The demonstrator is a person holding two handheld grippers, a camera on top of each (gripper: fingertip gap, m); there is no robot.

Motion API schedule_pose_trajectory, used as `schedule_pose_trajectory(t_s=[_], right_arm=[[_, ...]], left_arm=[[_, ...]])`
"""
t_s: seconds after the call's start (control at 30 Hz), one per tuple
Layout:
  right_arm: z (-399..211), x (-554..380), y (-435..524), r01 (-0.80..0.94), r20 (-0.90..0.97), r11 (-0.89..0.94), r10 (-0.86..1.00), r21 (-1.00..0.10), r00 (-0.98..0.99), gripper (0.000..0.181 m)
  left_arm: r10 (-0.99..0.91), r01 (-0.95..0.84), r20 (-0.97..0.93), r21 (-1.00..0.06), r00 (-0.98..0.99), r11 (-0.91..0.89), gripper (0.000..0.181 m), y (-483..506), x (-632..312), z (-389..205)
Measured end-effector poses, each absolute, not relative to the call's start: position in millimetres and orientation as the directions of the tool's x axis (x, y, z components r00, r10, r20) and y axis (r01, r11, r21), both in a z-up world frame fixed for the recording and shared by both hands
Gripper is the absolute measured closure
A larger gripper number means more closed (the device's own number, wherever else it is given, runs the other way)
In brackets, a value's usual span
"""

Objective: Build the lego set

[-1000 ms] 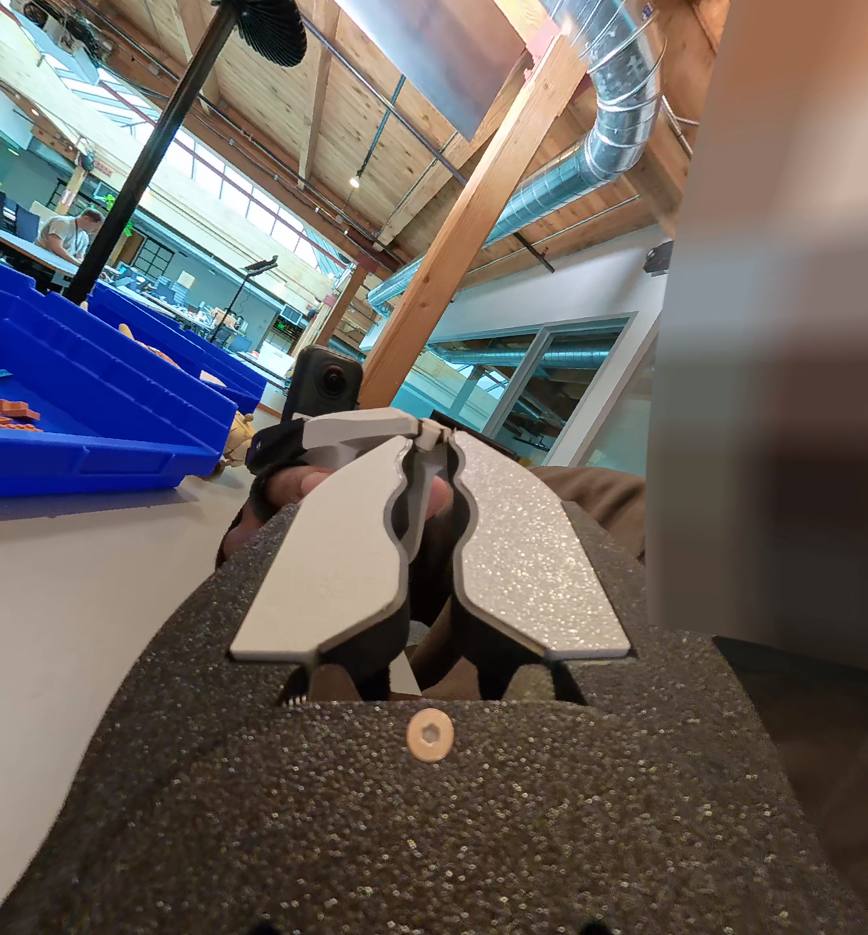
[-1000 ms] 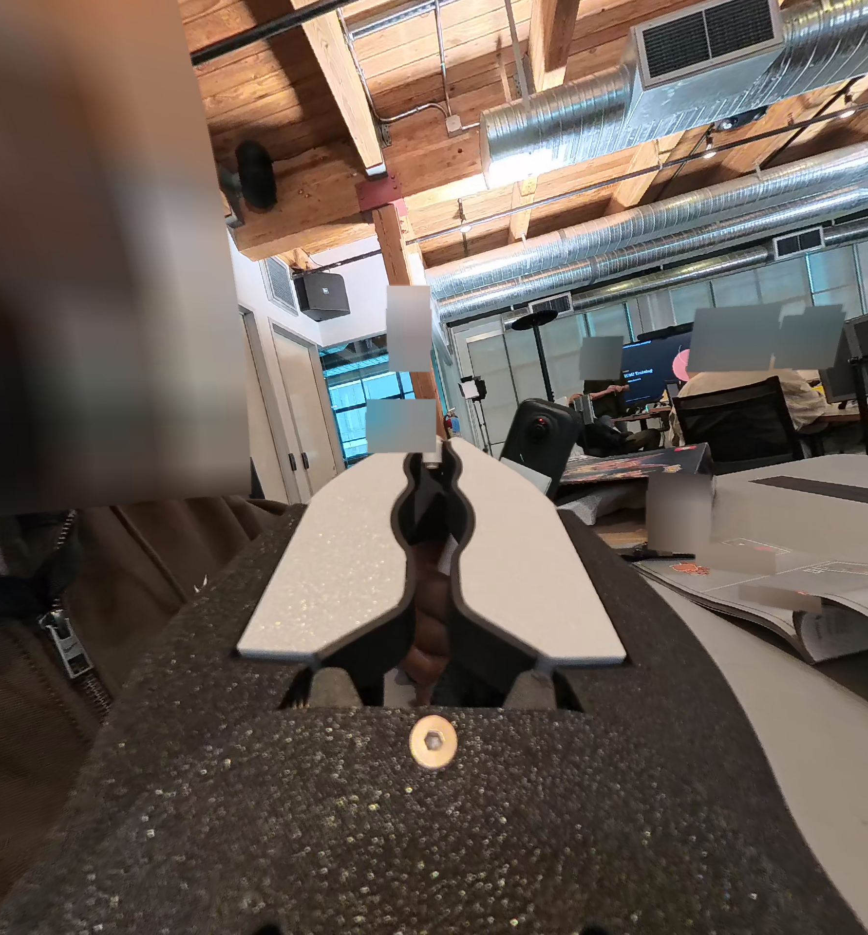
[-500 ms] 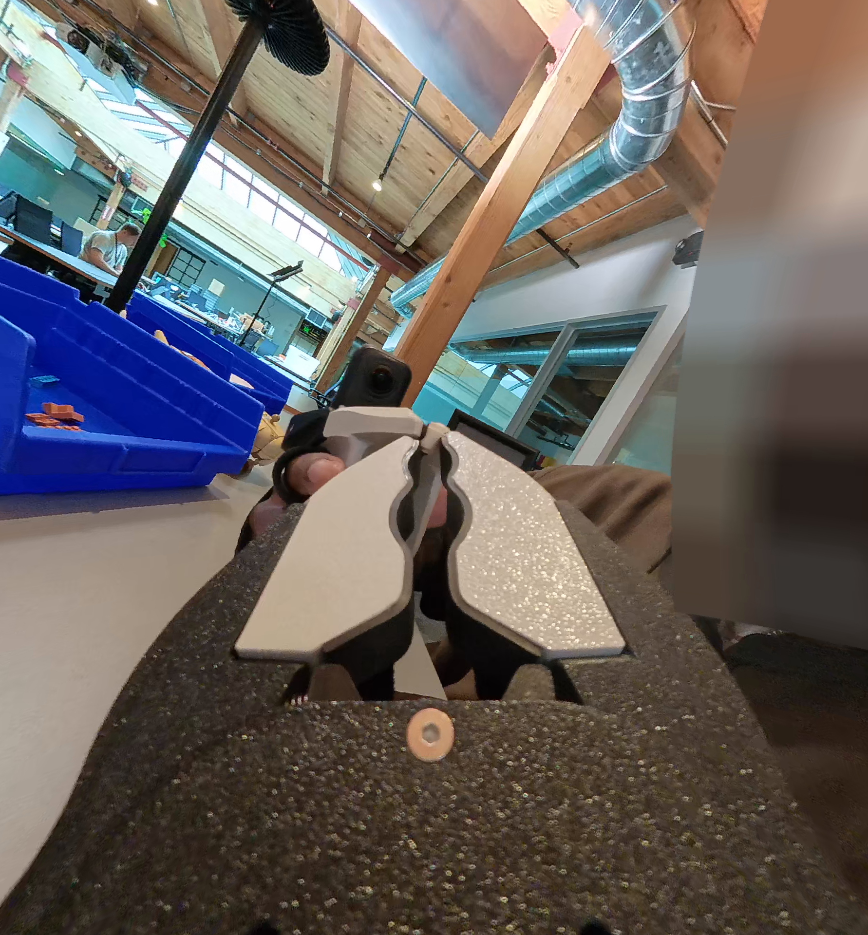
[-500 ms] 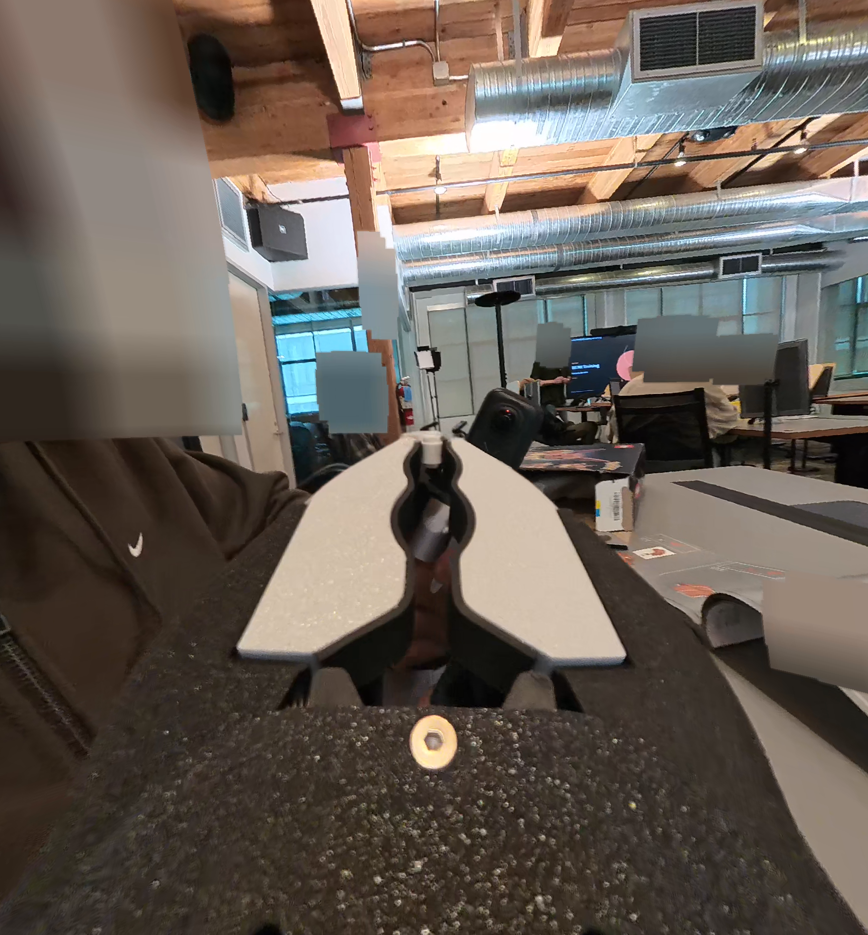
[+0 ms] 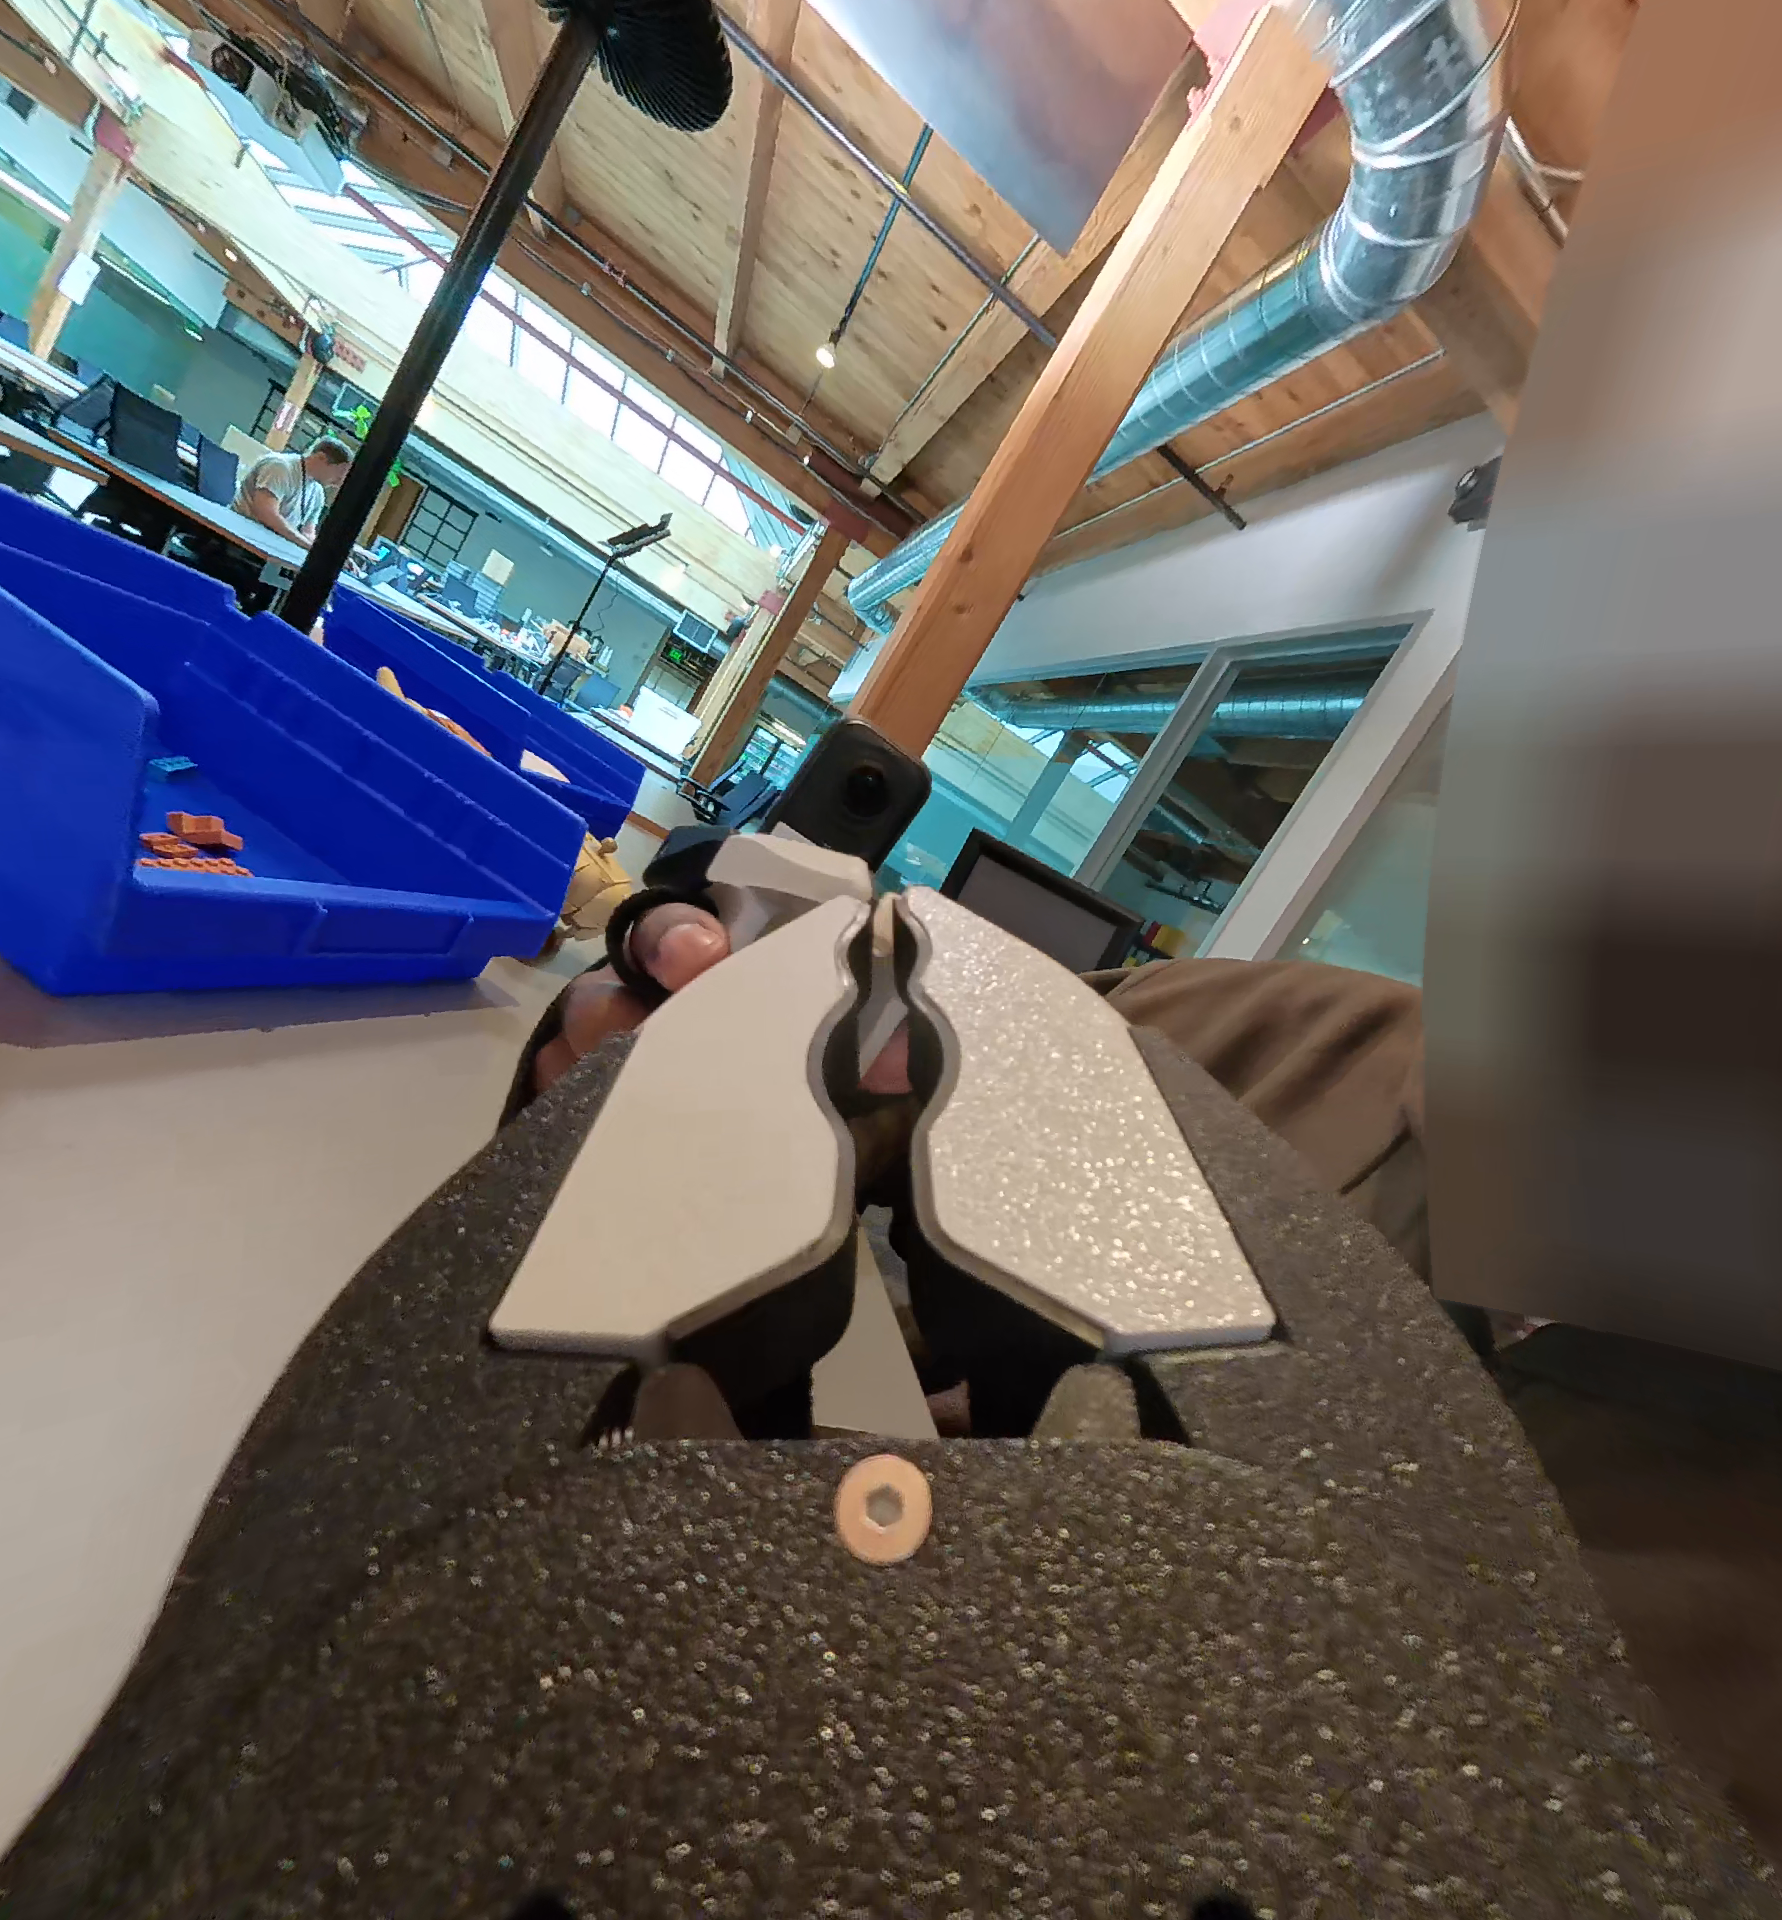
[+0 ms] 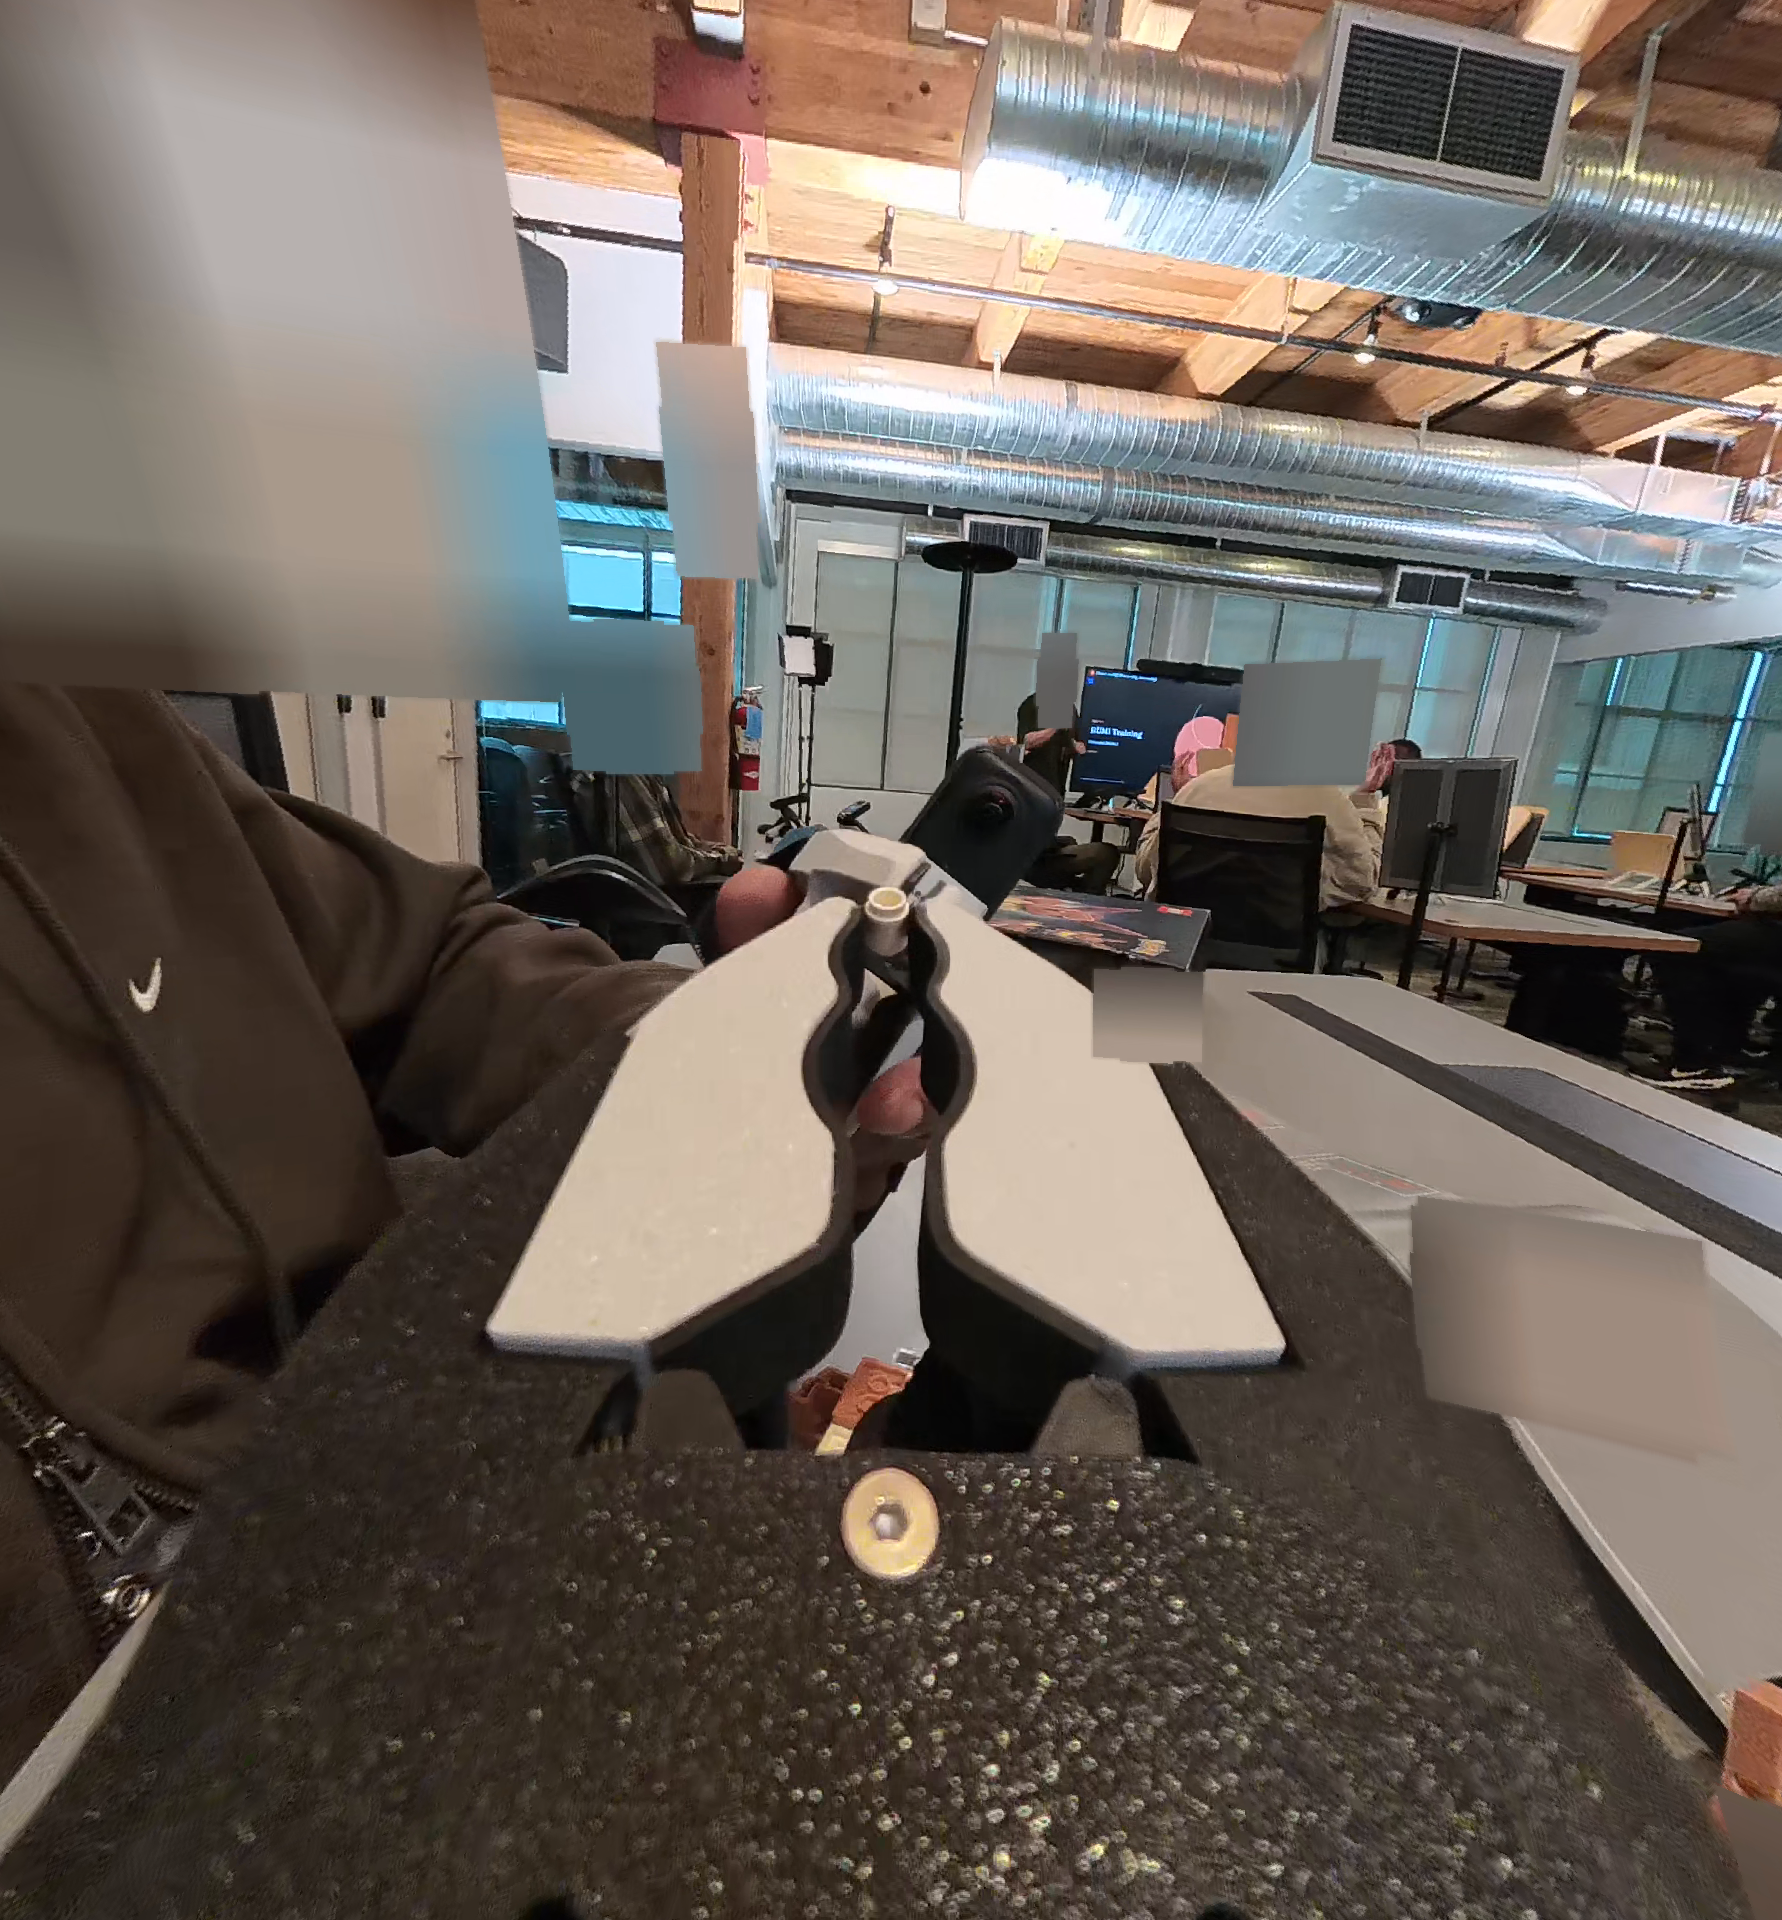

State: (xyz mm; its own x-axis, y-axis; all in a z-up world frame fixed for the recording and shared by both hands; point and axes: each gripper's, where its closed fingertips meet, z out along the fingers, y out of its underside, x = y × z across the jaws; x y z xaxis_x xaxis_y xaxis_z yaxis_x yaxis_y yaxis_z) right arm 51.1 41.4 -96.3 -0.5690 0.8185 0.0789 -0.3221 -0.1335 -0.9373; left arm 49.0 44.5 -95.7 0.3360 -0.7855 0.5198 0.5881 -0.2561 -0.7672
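Observation:
My left gripper [image 5: 882, 920] is shut, with a thin white piece [image 5: 879, 935] pinched at its tips. My right gripper [image 6: 887, 914] is shut on a small cream round lego piece [image 6: 885, 920] with an open stud on top. The two grippers point at each other, tip to tip, above the table by the person's brown hoodie. The right gripper shows beyond my left tips in the left wrist view [image 5: 762, 883]. The left gripper shows beyond my right tips in the right wrist view [image 6: 856, 862]. Whether both hold one piece, I cannot tell.
Blue bins [image 5: 347, 914] stand at the left, one with orange-brown pieces [image 5: 191, 842]. A tan figure [image 5: 591, 894] lies beside them. Orange-brown lego parts [image 6: 856, 1392] lie under my right gripper, with more [image 6: 1770, 1745] at the lower right. A grey box [image 6: 1489, 1091] lies at the right. Only a small space, under 4 cm, lies between the two pairs of fingers.
Both grippers stayed shut and tip to tip. The right view tilted down and left toward the hoodie, and the cream piece now stands clear at its tips. The left view panned slightly left.

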Motion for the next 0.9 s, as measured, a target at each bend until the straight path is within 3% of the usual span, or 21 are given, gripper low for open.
schedule_pose_trajectory(t_s=[0.47,0.9], right_arm=[[-97,54,35,-0.348,0.128,-0.103,0.804,-0.932,-0.580,0.173],[-102,51,37,-0.359,0.194,-0.014,0.820,-0.933,-0.538,0.174]], left_arm=[[-0.781,0.631,0.613,-0.654,0.119,-0.417,0.167,40,64,-97],[-0.777,0.610,0.599,-0.694,0.195,-0.383,0.172,42,61,-101]])
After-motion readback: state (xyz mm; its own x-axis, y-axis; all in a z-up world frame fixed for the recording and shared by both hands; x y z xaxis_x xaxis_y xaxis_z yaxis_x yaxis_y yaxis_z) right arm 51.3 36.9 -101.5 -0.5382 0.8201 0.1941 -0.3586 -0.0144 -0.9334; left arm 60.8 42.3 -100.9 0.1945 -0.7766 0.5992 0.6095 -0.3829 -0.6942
